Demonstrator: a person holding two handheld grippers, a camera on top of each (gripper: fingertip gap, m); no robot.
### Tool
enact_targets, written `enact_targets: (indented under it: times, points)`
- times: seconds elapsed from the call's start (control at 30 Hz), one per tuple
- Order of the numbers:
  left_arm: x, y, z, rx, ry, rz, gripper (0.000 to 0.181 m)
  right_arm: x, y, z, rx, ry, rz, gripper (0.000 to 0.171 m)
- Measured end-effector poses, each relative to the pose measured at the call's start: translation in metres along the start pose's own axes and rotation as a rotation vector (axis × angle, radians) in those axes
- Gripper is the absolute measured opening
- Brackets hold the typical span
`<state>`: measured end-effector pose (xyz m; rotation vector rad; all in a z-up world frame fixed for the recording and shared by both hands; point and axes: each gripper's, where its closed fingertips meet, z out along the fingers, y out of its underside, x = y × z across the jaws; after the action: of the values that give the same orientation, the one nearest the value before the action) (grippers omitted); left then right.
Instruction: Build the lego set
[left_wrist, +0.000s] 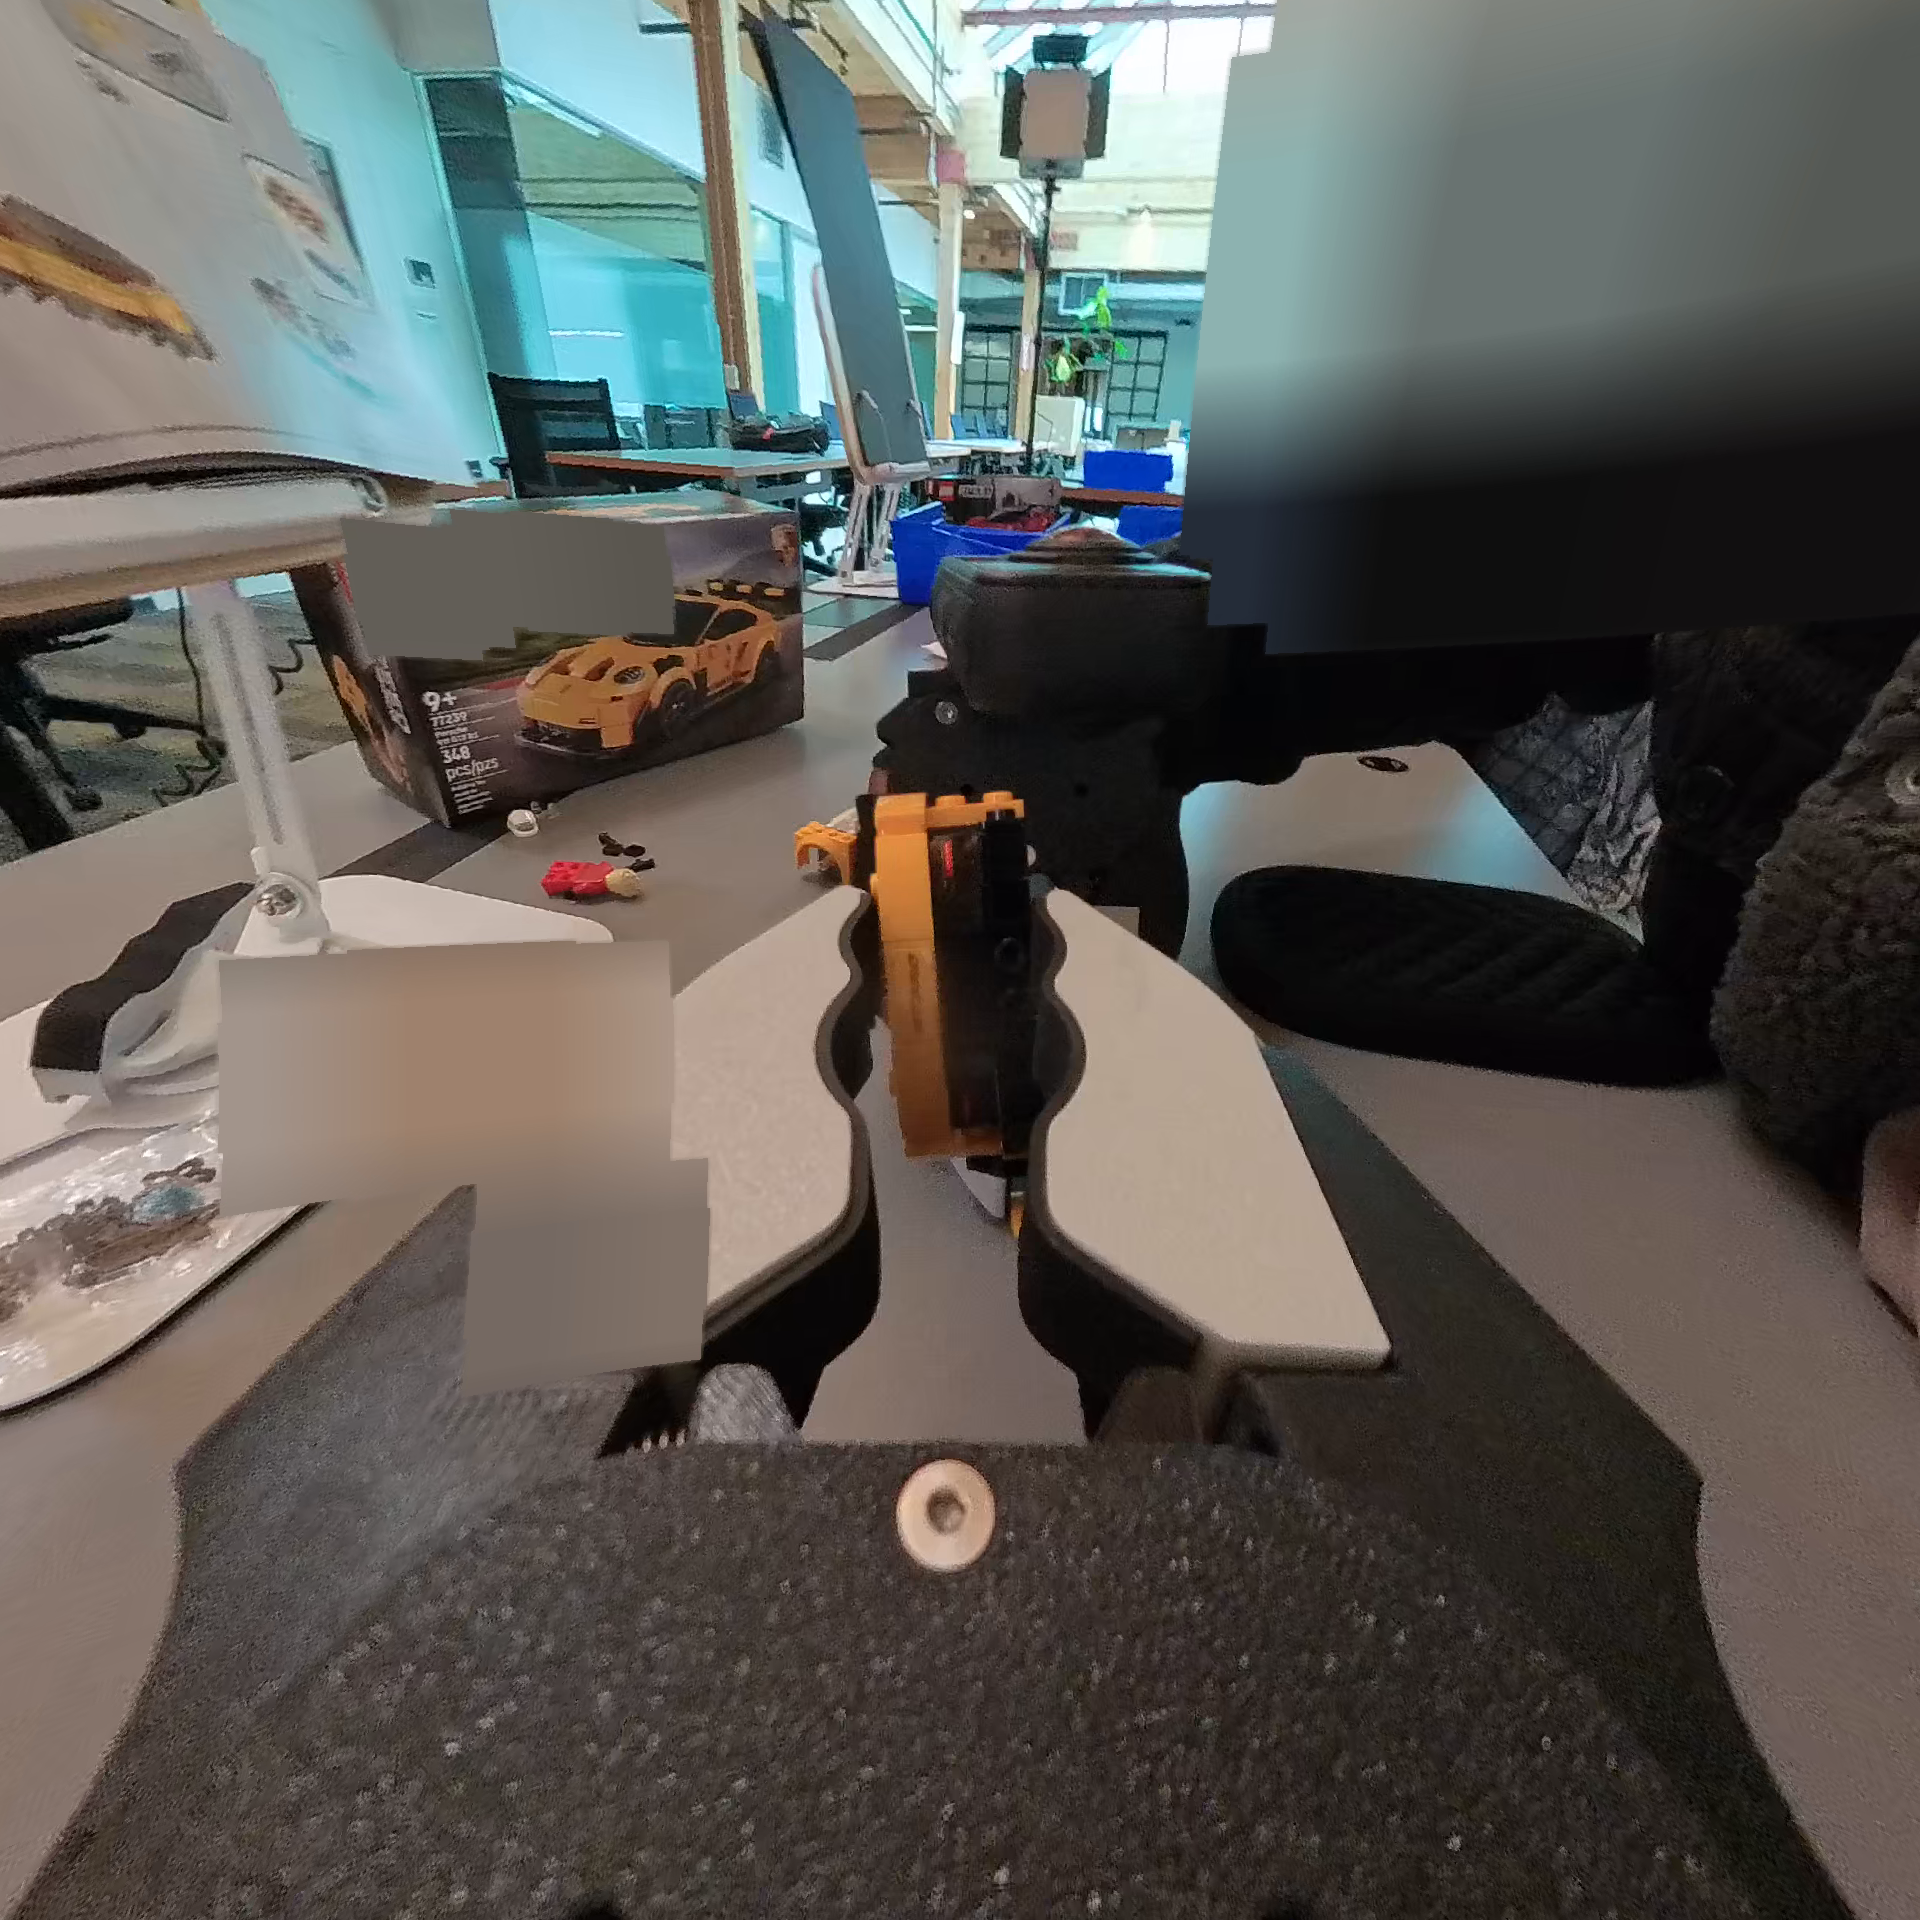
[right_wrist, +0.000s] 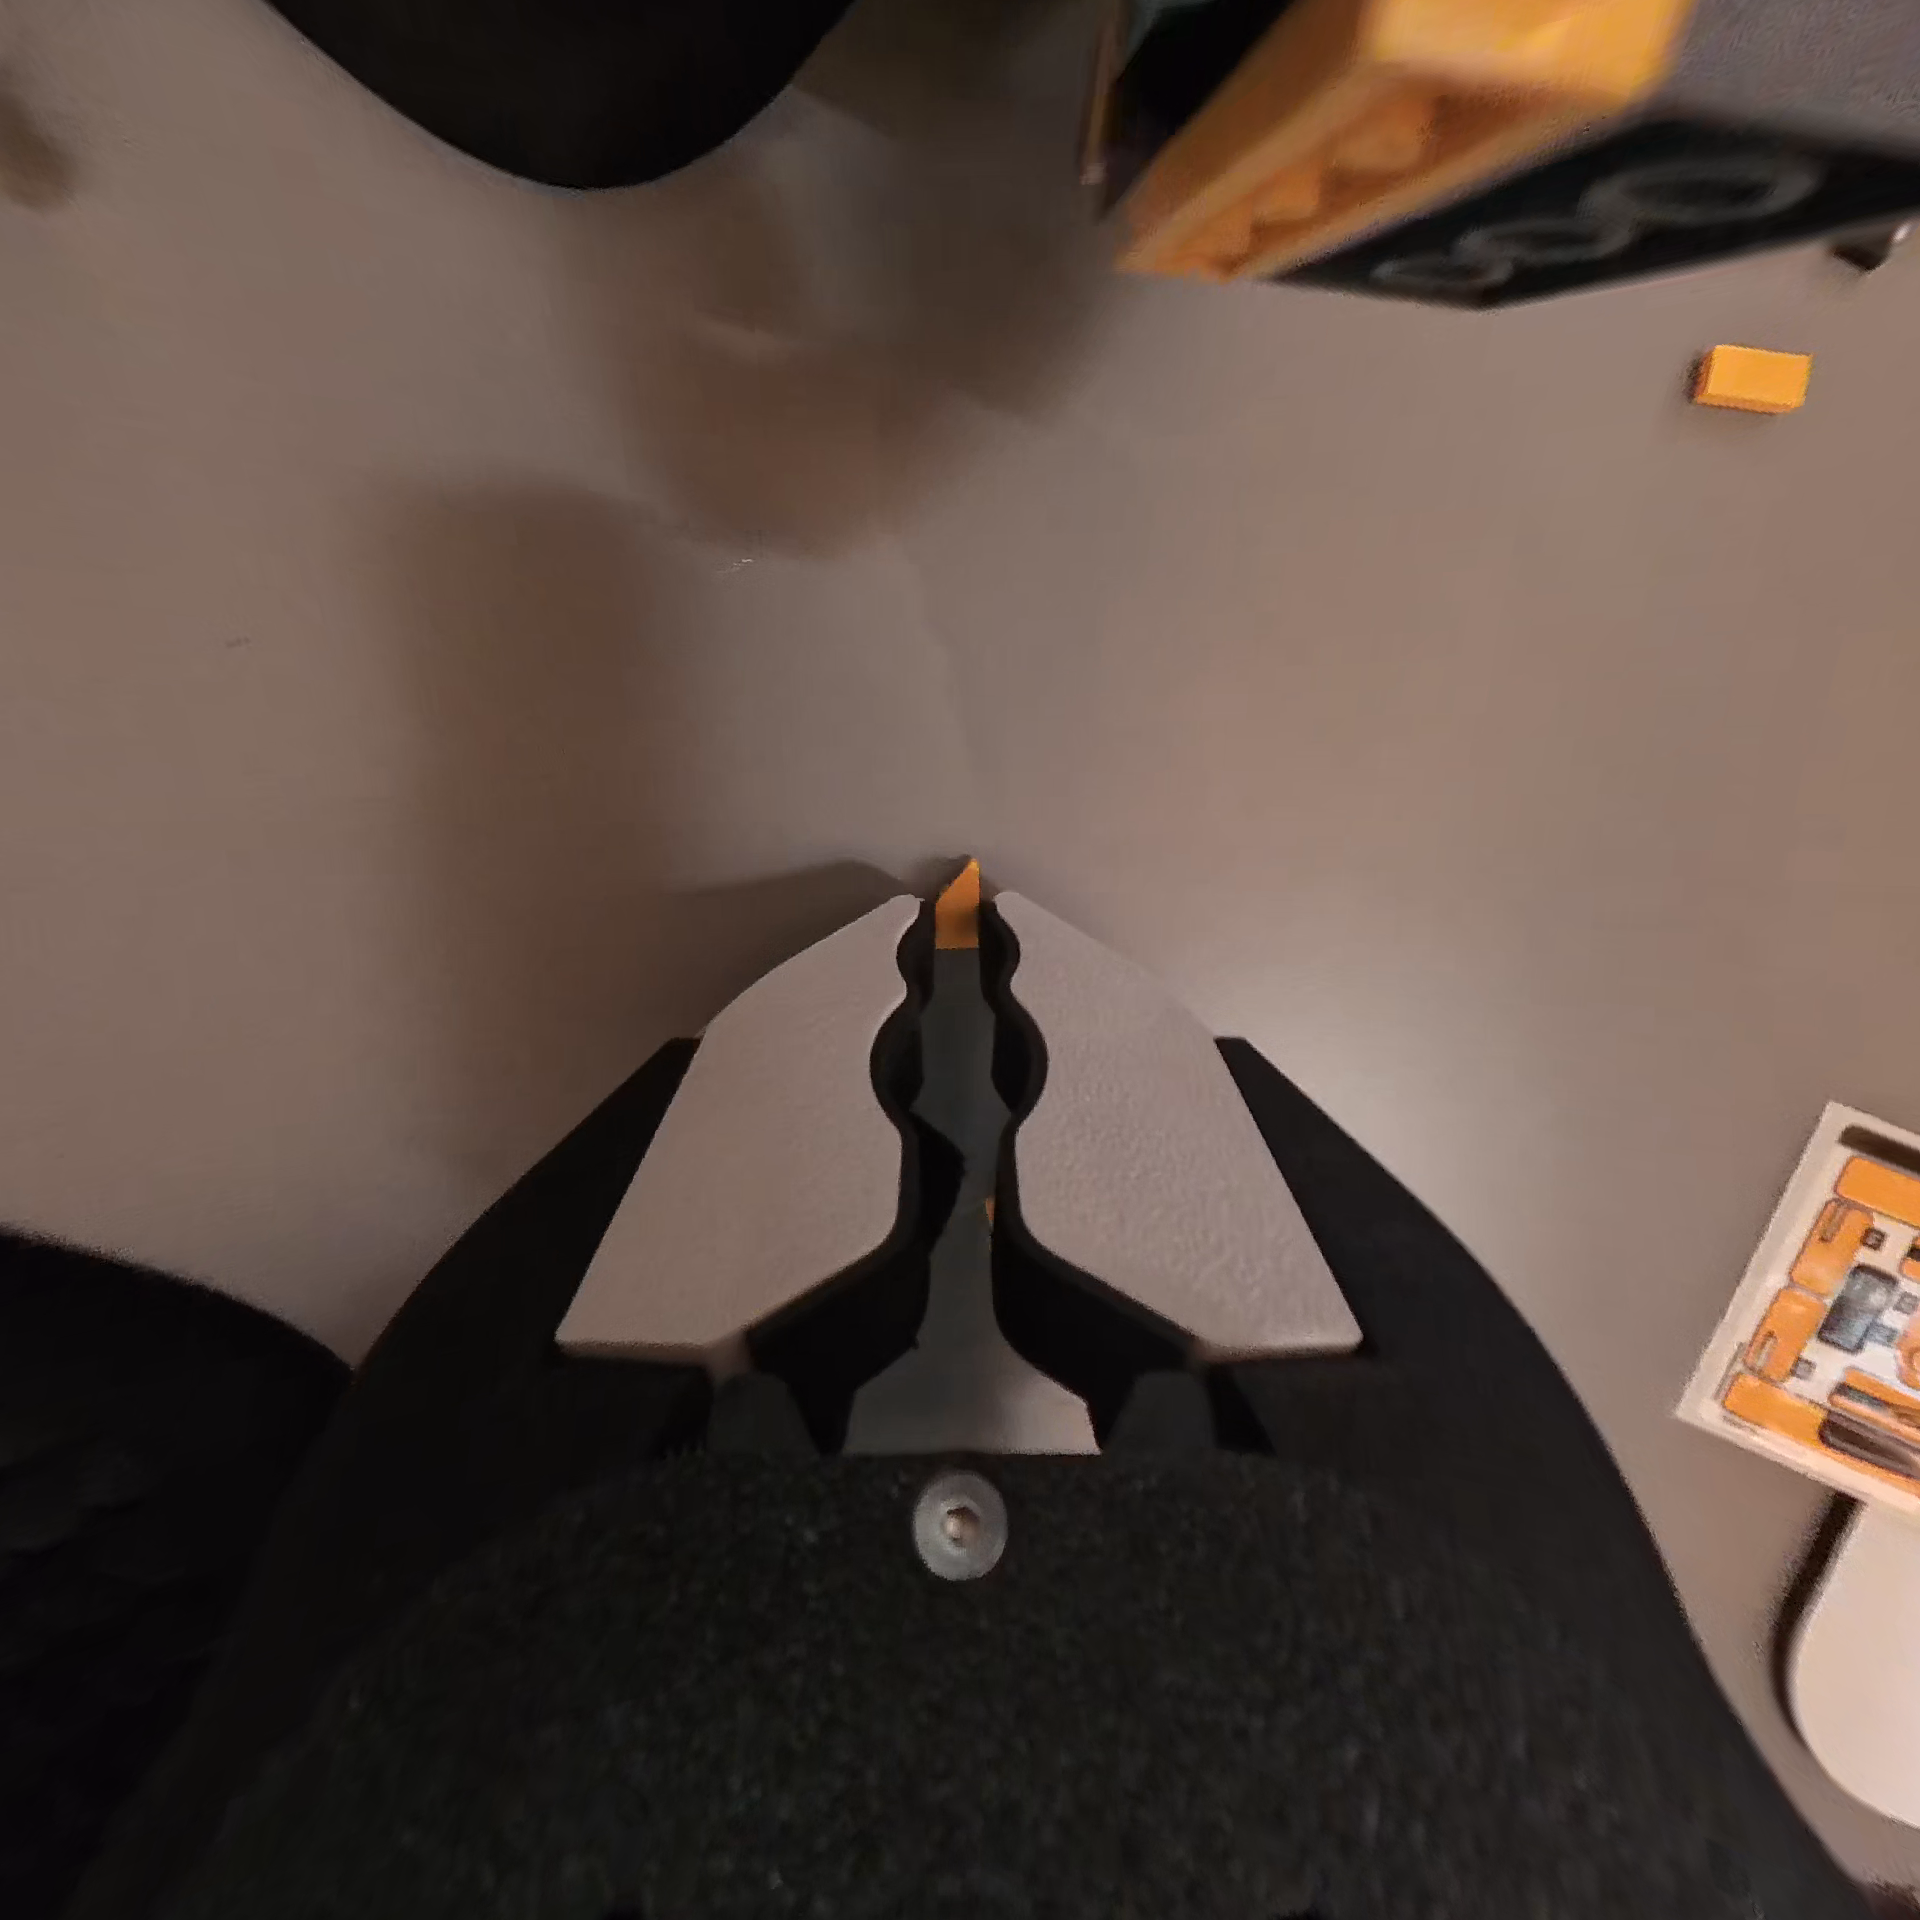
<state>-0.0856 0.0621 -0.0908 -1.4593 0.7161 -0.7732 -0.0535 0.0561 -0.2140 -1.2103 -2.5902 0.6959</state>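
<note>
Left gripper (left_wrist: 951, 997) clamps the yellow-and-black car sub-assembly (left_wrist: 951, 977) upright at centre; right gripper (right_wrist: 958, 914) pinches a small orange piece (right_wrist: 958, 914) at its tips, so align studs squarely with the assembly at 1 o'clock before pressing.

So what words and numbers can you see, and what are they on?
Set box: printed words and numbers on front and side; I don't read writing out.
Open booklet: too blurred to read.
Yellow car build in the left gripper: tiny marking, too small.
Picture sheet: drawings, nothing readable.
Orange piece in the right gripper: no writing.
</note>
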Motion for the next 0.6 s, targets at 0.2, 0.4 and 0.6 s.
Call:
enact_targets:
  times: [0.2, 0.4, 0.6]
  points:
    - [0.013, 0.010, 0.009, -0.073, 0.021, 0.067, 0.027, -0.004, 0.005, -0.003, 0.010, 0.034, 0.050, 0.008]
    - [0.016, 0.041, 0.018, -0.294, -0.032, 0.246, 0.027, -0.007, 0.008, -0.010, 0.058, 0.073, 0.112, 0.008]
    - [0.018, 0.052, 0.019, -0.364, -0.020, 0.260, 0.027, -0.006, 0.004, -0.028, 0.144, 0.110, 0.167, 0.008]
